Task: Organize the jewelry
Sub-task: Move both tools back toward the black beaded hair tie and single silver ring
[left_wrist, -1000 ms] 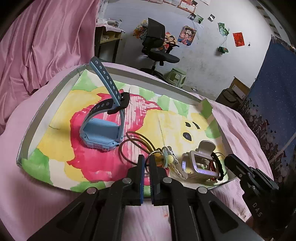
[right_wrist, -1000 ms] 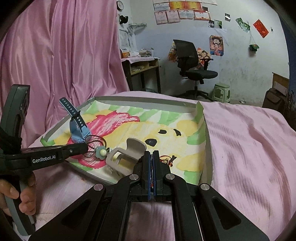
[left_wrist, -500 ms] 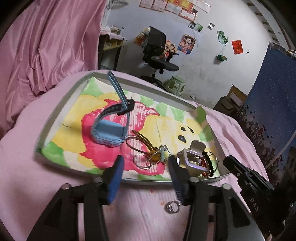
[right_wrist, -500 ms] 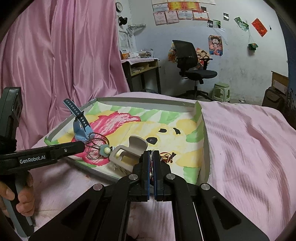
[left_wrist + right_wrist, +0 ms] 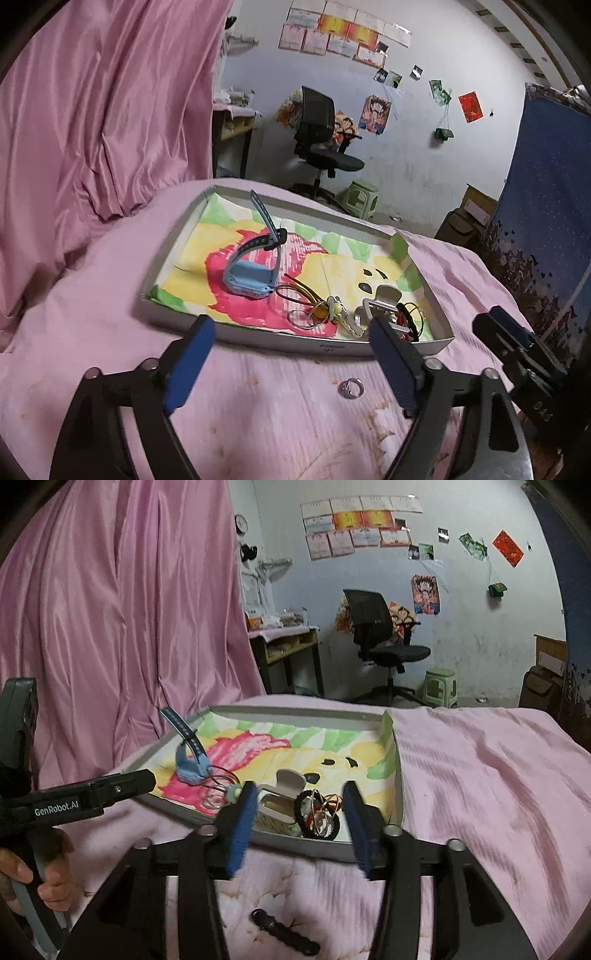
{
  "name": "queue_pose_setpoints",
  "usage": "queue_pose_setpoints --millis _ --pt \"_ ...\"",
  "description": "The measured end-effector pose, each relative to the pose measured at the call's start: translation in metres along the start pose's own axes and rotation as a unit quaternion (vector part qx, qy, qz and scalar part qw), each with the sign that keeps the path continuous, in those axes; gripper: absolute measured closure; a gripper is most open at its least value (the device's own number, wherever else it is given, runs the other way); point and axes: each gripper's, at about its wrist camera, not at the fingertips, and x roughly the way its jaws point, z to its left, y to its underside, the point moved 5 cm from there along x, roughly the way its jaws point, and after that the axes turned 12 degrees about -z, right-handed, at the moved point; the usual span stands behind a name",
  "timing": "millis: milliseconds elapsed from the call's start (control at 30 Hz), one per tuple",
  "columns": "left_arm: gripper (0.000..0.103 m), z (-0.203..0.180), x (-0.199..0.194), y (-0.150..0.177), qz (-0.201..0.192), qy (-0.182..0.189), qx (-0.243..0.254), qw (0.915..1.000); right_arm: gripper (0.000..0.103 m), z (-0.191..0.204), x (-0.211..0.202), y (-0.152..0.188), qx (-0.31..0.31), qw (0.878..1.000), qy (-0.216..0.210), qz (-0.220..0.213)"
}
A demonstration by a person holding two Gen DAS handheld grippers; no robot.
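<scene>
On the tray, blue watch strap points upward.

Left gripper: black angular linkage arms, round silver screws at pivots, two flat fingers faced with blue pads. Seen from right wrist view, its long black body carries white lettering "GenRobot.AI", small screw near tip, grey trigger handle below. Right gripper: same build, black frame, silver pivot screws, blue-padded fingers. From left wrist view its black side shows faint white characters.
</scene>
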Motion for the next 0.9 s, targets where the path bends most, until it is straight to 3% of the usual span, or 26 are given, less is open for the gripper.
queue_pose_setpoints --millis 67,200,400,633,900 --pt "0.01 0.001 -0.01 0.0 -0.012 -0.003 0.003 0.9999 0.045 0.001 -0.009 -0.003 0.002 1.0 -0.004 -0.01" --pt "0.006 0.001 -0.027 -0.002 -0.036 -0.003 0.011 0.9993 0.024 0.005 -0.029 -0.007 0.003 0.999 -0.01 -0.03" --pt "0.002 -0.003 -0.054 -0.002 -0.071 0.001 0.029 0.997 0.012 0.008 -0.053 -0.014 -0.002 0.998 -0.018 -0.059" --pt "0.002 -0.009 -0.078 0.007 -0.089 0.006 0.061 0.9941 0.009 0.013 -0.073 -0.015 -0.015 0.997 -0.02 -0.077" --pt "0.001 -0.014 -0.082 0.018 -0.081 0.009 0.081 0.9934 0.009 0.009 -0.086 -0.007 -0.025 0.998 -0.016 -0.061"
